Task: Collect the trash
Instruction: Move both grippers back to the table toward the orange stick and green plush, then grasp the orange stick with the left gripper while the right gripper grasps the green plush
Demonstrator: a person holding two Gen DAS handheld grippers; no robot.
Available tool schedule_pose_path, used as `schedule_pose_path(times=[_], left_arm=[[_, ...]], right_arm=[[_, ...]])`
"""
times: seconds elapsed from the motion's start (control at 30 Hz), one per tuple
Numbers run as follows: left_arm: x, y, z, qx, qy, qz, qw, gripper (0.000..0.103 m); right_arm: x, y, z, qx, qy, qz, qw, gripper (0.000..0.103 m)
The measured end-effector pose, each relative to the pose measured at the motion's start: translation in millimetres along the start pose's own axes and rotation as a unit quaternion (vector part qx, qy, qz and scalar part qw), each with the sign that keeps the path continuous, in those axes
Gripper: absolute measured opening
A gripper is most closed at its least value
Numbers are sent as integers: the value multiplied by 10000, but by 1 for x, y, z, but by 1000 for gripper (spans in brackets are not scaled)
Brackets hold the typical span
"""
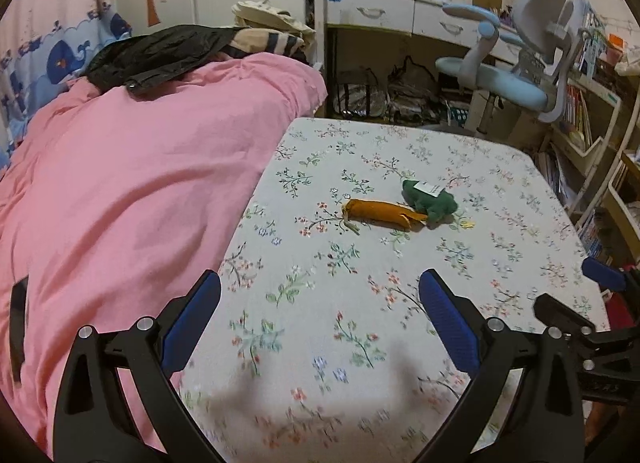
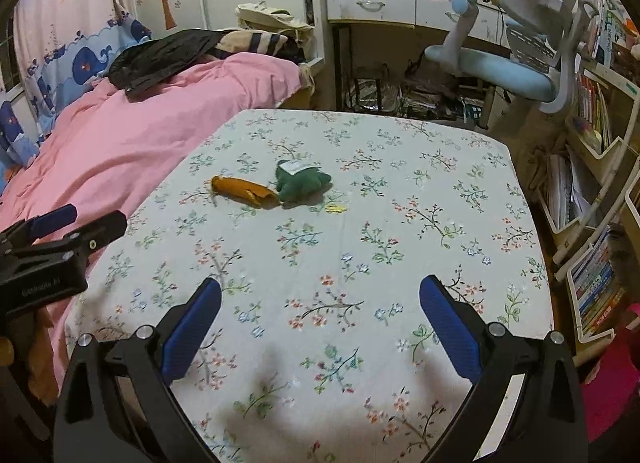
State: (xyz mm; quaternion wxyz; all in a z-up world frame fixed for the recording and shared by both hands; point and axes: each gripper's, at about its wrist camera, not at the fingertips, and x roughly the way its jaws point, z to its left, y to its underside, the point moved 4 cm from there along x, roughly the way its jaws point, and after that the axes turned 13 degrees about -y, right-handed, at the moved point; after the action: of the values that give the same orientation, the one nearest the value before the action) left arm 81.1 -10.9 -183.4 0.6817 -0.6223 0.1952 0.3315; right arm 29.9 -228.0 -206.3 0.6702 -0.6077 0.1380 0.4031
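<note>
An orange carrot-shaped cloth piece [image 1: 382, 214] lies on the floral tablecloth [image 1: 360, 323], touching a green plush piece with a white tag [image 1: 430, 199]. A small yellow scrap [image 1: 466, 224] lies just right of them. The same three show in the right wrist view: carrot piece [image 2: 244, 190], green piece [image 2: 302, 182], yellow scrap [image 2: 336, 208]. My left gripper [image 1: 320, 299] is open and empty, low over the near table. My right gripper [image 2: 320, 303] is open and empty, also near the front. Each gripper shows at the other view's edge.
A pink duvet [image 1: 120, 191] on a bed borders the table's left, with dark clothes [image 1: 160, 51] on it. A blue-grey desk chair [image 1: 516, 75], a white desk [image 1: 400, 11] and bookshelves [image 1: 584, 123] stand behind and right.
</note>
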Motion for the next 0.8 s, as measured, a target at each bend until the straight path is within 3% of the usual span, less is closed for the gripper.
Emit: schedule_pose_path(times=[0.17, 0.27, 0.33, 0.4, 0.53, 0.63, 0.8], left_arm=[[42, -11, -12, 589, 281, 261, 9975, 96], [53, -19, -27, 1048, 586, 108, 9927, 96], [57, -26, -42, 1487, 691, -82, 9864, 96], [65, -33, -64, 2110, 845, -254, 9735, 94], [91, -39, -89, 2961, 997, -226, 9497, 77], [108, -44, -97, 3106, 1213, -63, 9428, 59], [119, -43, -108, 3352, 1672, -15, 9272, 40]], right_arm=[[10, -6, -17, 225, 34, 37, 9997, 95], [15, -11, -26, 324, 12, 44, 9995, 95], [19, -16, -30, 339, -19, 36, 9994, 95], [24, -20, -34, 369, -64, 28, 9993, 95], [36, -30, -46, 452, -93, 46, 9989, 95], [49, -39, -53, 556, -141, 53, 9983, 95], [80, -58, -53, 501, -221, 116, 9984, 95]])
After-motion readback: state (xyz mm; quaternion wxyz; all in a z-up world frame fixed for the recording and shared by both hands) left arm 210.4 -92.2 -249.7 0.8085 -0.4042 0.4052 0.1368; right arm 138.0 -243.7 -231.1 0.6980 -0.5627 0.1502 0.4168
